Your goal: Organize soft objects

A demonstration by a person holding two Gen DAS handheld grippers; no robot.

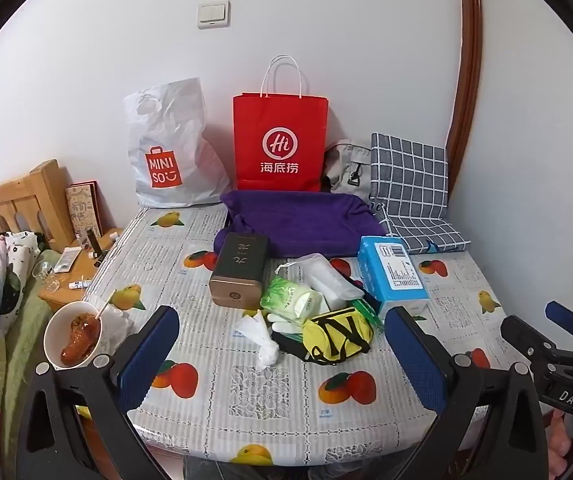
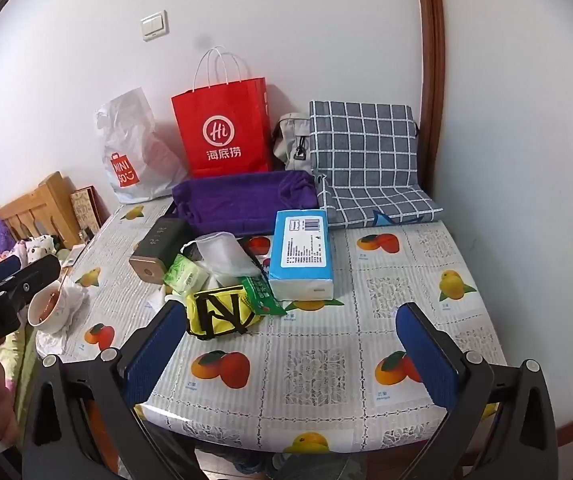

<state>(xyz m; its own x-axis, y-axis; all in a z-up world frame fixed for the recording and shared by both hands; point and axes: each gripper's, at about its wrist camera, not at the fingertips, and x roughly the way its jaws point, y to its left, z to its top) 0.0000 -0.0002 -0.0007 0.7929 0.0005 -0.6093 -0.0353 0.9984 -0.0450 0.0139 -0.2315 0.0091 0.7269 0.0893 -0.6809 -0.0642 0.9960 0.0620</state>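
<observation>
Both claws are held above the near edge of the table (image 1: 214, 392), angled downward, and nothing is gripped by either. The left claw (image 1: 282, 356) is seen with its blue-padded fingers (image 1: 148, 354) spread wide apart, and the right claw (image 2: 292, 356) is likewise fully apart, with only the fruit-printed tablecloth framed between its pads. The soft objects are gathered in a loose heap near the middle of the table: a yellow pouch with black straps (image 1: 336, 338) at the front, a green tissue pack (image 1: 292, 300) just behind it, a clear plastic bag (image 1: 326, 276) and a crumpled white tissue (image 1: 260, 334) to the left. A blue-and-white tissue pack (image 2: 300, 254) lies just to the right of the heap, and a dark box with a gold end (image 1: 238, 274) stands to its left. Behind them a purple towel (image 1: 298, 220) is spread, with a grey checked cushion (image 2: 366, 160) propped against the wall. A red paper bag (image 1: 280, 144) and a white plastic bag (image 1: 166, 148) are stood along the wall. A bowl of food (image 1: 72, 334) is placed at the table's left edge.
</observation>
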